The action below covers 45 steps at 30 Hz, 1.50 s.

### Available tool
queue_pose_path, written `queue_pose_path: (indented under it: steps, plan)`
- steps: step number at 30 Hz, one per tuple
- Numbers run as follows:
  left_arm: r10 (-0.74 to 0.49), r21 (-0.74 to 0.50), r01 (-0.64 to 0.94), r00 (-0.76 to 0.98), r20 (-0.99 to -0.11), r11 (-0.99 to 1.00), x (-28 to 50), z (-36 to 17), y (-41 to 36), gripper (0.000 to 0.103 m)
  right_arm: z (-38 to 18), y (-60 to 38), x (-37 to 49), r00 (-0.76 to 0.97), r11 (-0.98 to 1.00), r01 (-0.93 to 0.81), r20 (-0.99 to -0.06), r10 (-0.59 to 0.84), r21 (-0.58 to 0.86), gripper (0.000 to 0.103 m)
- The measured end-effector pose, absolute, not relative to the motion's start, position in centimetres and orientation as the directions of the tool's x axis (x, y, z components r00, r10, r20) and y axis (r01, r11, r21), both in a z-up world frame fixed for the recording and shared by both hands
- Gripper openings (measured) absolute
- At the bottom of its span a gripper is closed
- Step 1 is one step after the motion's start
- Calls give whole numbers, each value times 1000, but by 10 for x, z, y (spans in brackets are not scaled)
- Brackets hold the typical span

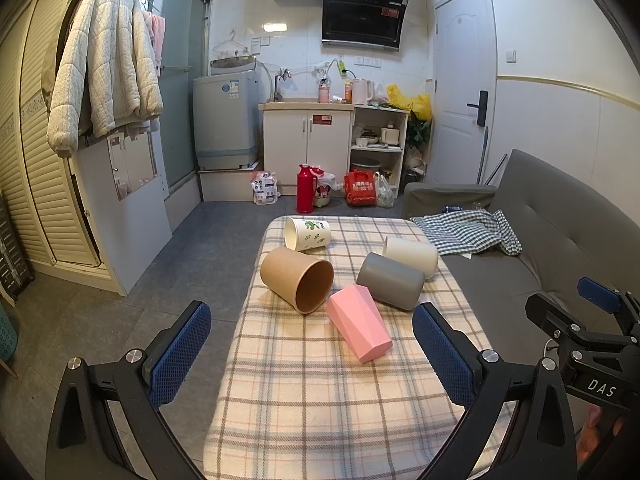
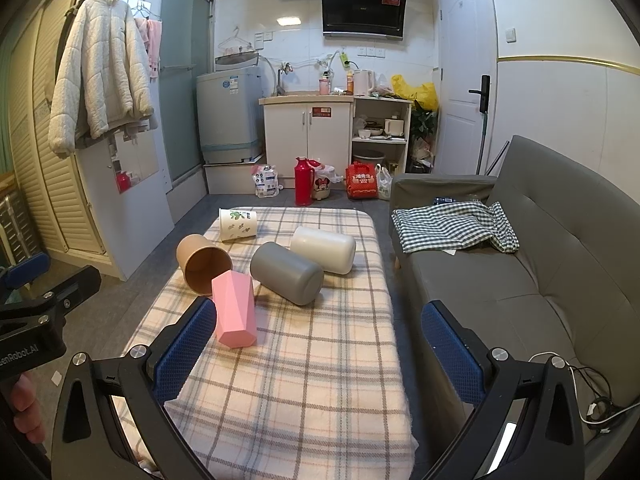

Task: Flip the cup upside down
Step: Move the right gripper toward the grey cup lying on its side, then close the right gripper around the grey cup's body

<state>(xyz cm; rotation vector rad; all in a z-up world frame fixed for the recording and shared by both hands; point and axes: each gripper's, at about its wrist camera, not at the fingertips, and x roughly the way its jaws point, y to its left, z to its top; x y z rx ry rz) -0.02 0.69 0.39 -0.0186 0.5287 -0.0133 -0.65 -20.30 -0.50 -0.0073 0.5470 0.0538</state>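
Several cups lie on their sides on the plaid-covered table (image 1: 304, 392): a pink faceted cup (image 1: 359, 329) (image 2: 233, 309), a brown paper cup (image 1: 297, 279) (image 2: 202, 264), a grey cup (image 1: 390, 281) (image 2: 286, 273), a cream cup (image 1: 411, 256) (image 2: 323, 249) and a white leaf-print cup (image 1: 307, 233) (image 2: 237, 224). My left gripper (image 1: 312, 354) is open and empty, above the table just short of the pink cup. My right gripper (image 2: 318, 354) is open and empty, with its left finger beside the pink cup.
A grey sofa (image 2: 540, 264) with a checked cloth (image 2: 456, 226) stands right of the table. The floor (image 1: 192, 248) lies to the left. A red thermos (image 1: 306, 189), bags, cabinet and washing machine stand at the far wall. Cables (image 2: 592, 396) lie on the sofa.
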Motion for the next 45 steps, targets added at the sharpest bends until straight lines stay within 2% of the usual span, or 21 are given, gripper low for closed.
queue_pose_path:
  steps: [19, 26, 32, 39, 45]
  plan:
    - [-18, -32, 2, 859, -512, 1000, 2, -3, 7, 103, -1, -200, -8, 858, 997, -81, -509, 70, -1, 103]
    - [-15, -26, 2, 851, -525, 1000, 8, -9, 7, 103, 11, -200, 13, 836, 980, -196, -526, 155, -23, 103]
    - [34, 2, -40, 833, -553, 999, 37, -15, 8, 103, 9, -206, 61, 791, 948, -312, -571, 220, -67, 103]
    - [93, 24, -99, 784, -614, 995, 96, -40, 10, 103, -29, -205, 151, 658, 872, -486, -684, 315, -66, 103]
    - [113, 24, -132, 725, -680, 991, 139, -74, 17, 103, -75, -194, 213, 548, 826, -564, -750, 371, -4, 90]
